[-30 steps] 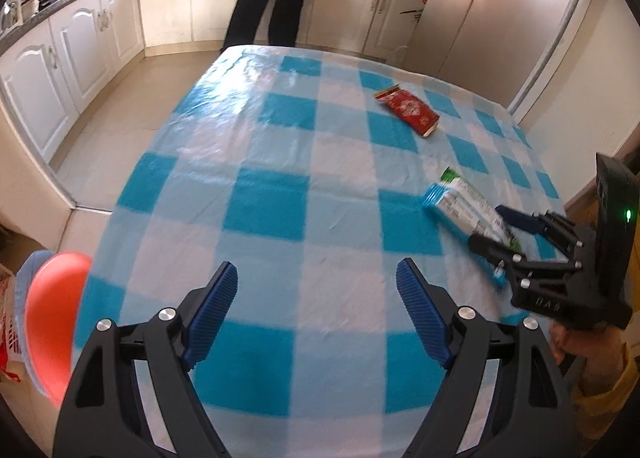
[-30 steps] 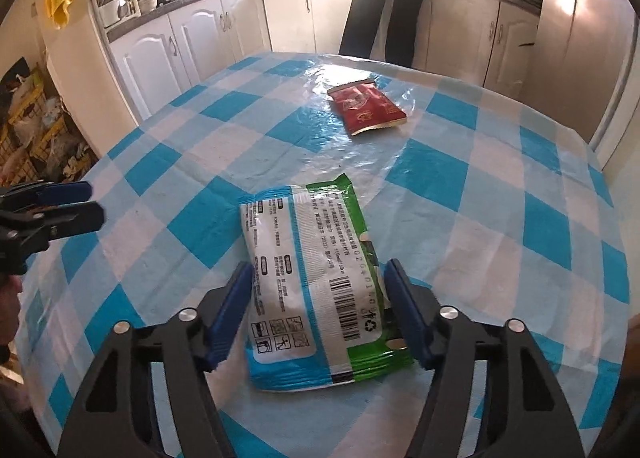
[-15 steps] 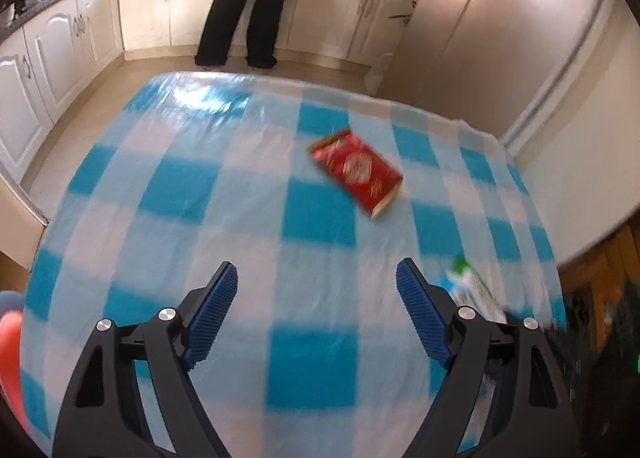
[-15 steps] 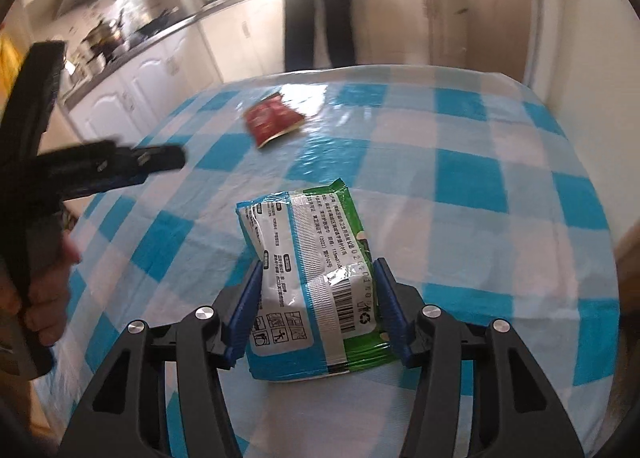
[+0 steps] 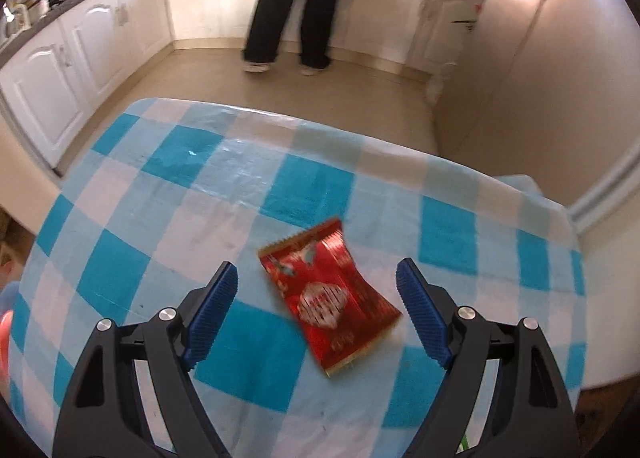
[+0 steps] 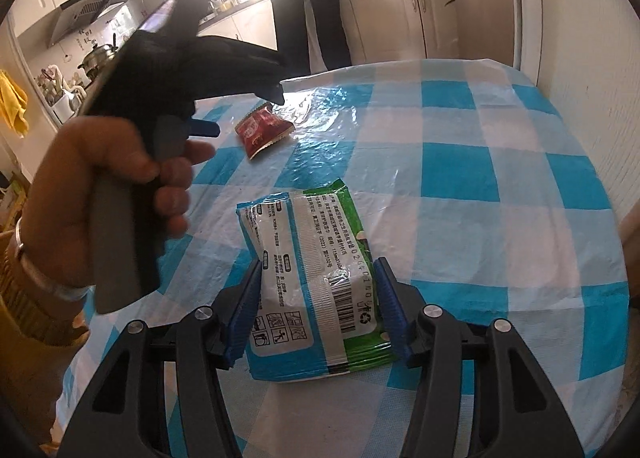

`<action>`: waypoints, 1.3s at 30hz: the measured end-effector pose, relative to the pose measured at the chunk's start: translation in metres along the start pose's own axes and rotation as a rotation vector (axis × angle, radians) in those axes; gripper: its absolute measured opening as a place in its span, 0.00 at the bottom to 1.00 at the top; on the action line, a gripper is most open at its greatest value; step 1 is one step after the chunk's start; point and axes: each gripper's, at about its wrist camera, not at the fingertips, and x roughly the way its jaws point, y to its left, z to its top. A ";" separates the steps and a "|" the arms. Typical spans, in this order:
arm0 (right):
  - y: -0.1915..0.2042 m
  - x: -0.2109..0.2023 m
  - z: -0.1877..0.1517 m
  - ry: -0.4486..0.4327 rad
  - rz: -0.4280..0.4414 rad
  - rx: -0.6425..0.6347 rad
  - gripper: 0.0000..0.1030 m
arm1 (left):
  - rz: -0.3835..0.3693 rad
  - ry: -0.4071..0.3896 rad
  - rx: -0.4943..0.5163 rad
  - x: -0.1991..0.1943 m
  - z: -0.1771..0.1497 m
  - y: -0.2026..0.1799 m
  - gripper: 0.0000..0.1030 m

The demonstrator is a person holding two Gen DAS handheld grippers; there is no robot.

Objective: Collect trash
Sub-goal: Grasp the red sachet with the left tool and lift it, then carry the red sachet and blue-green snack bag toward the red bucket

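The left gripper [image 5: 316,294] had its two blue-padded fingers spread wide. A flat red foil snack wrapper [image 5: 330,296] lay on the blue and white checked tablecloth [image 5: 160,193], right between those fingers. It touched neither one. The wrapper lay slanted, with its far end to the left and its near end to the right.

The right gripper [image 6: 318,290] was pinching a green and white plastic packet [image 6: 308,270] from both sides. The blue pads pressed on the near part of the packet, and the packet was bent up in the middle. Its far end pointed away across the cloth.

In the right wrist view, a hand [image 6: 108,177] held the left gripper's grey handle on the left. The red wrapper lay on the cloth past the packet, far and to the left.

A person in dark trousers [image 5: 296,1] stood at the white kitchen cupboards [image 5: 72,53] beyond the table.
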 end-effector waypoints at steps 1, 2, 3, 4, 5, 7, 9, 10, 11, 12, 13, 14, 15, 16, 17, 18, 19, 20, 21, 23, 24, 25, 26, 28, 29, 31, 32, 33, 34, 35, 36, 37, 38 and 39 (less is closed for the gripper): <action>-0.002 0.000 0.000 -0.001 0.006 0.005 0.55 | 0.007 0.003 -0.006 0.001 0.001 0.000 0.80; -0.003 0.000 0.000 -0.002 0.012 0.009 0.55 | 0.018 0.008 -0.009 0.003 0.001 -0.001 0.80; -0.003 0.000 0.000 -0.002 0.015 0.011 0.55 | 0.031 0.014 -0.006 0.006 0.001 -0.002 0.80; -0.003 0.000 0.000 -0.003 0.018 0.013 0.55 | 0.043 0.019 -0.003 0.007 0.000 -0.002 0.80; -0.003 0.000 0.000 -0.003 0.019 0.014 0.55 | 0.056 0.026 -0.001 0.009 -0.001 -0.002 0.78; -0.004 0.001 0.001 -0.003 0.022 0.016 0.55 | 0.073 0.033 -0.002 0.013 -0.002 -0.003 0.75; -0.006 0.001 0.001 -0.004 0.029 0.021 0.55 | 0.089 0.031 0.004 0.013 -0.002 -0.004 0.72; -0.006 0.000 0.000 -0.004 0.032 0.023 0.55 | 0.092 0.033 0.004 0.013 -0.002 -0.004 0.71; -0.006 0.001 0.001 -0.004 0.033 0.024 0.55 | 0.094 0.031 0.004 0.012 -0.003 -0.003 0.69; -0.006 0.001 0.001 -0.005 0.035 0.026 0.55 | 0.101 0.027 0.008 0.011 -0.004 -0.002 0.67; -0.007 0.001 0.001 -0.005 0.037 0.027 0.55 | 0.105 0.023 0.014 0.011 -0.004 -0.002 0.62; -0.007 0.001 0.001 -0.005 0.039 0.029 0.55 | 0.111 0.017 0.019 0.010 -0.005 -0.001 0.58; -0.008 0.001 0.001 -0.006 0.042 0.032 0.55 | 0.118 0.010 0.024 0.008 -0.006 0.001 0.55; -0.008 0.001 0.002 -0.006 0.042 0.032 0.55 | 0.117 0.007 0.023 0.008 -0.007 0.002 0.50; -0.008 0.001 0.002 -0.006 0.042 0.031 0.55 | 0.116 0.003 0.021 0.008 -0.007 0.004 0.45; -0.008 0.002 0.002 -0.006 0.042 0.031 0.55 | 0.103 0.001 0.012 0.006 -0.008 0.008 0.44; -0.008 0.002 0.002 -0.006 0.043 0.032 0.55 | 0.089 -0.001 0.008 0.005 -0.009 0.012 0.44; -0.008 0.002 0.002 -0.006 0.043 0.032 0.55 | 0.079 -0.001 0.008 0.005 -0.008 0.014 0.44; -0.008 0.002 0.002 -0.006 0.044 0.033 0.55 | 0.072 0.001 0.009 0.003 -0.010 0.016 0.44; -0.009 0.001 0.002 -0.007 0.048 0.036 0.55 | 0.058 0.003 0.005 0.003 -0.011 0.019 0.44; -0.009 0.001 0.002 -0.007 0.049 0.037 0.55 | 0.046 0.005 0.003 0.001 -0.013 0.022 0.44; -0.009 0.001 0.002 -0.007 0.050 0.038 0.55 | 0.041 0.006 0.004 0.001 -0.013 0.022 0.43; -0.009 0.002 0.002 -0.007 0.049 0.037 0.55 | 0.035 0.008 0.005 0.000 -0.015 0.024 0.43; -0.009 0.002 0.002 -0.007 0.048 0.036 0.55 | 0.023 0.010 0.005 -0.003 -0.019 0.027 0.43; -0.009 0.002 0.002 -0.007 0.047 0.035 0.55 | 0.016 0.012 0.007 -0.005 -0.021 0.029 0.43; -0.008 0.000 0.001 -0.008 0.047 0.035 0.55 | 0.005 0.012 0.011 -0.010 -0.025 0.034 0.43; -0.008 0.000 0.001 -0.007 0.046 0.035 0.55 | -0.002 0.010 0.012 -0.012 -0.028 0.037 0.43; -0.008 0.000 0.001 -0.007 0.046 0.034 0.55 | -0.006 0.008 0.012 -0.014 -0.030 0.039 0.43; -0.008 0.000 0.001 -0.008 0.046 0.035 0.55 | -0.014 0.006 0.012 -0.017 -0.033 0.043 0.43; -0.008 0.000 0.001 -0.008 0.046 0.035 0.55 | -0.020 0.006 0.013 -0.020 -0.037 0.047 0.43; -0.008 0.000 0.001 -0.007 0.046 0.034 0.55 | -0.025 0.005 0.019 -0.023 -0.041 0.050 0.43; -0.008 0.000 0.001 -0.007 0.044 0.033 0.55 | -0.027 0.002 0.024 -0.026 -0.044 0.053 0.43; -0.007 0.001 0.001 -0.007 0.042 0.031 0.55 | -0.029 -0.004 0.031 -0.031 -0.048 0.058 0.43; -0.007 0.001 0.001 -0.007 0.040 0.030 0.55 | -0.035 -0.011 0.035 -0.036 -0.053 0.062 0.43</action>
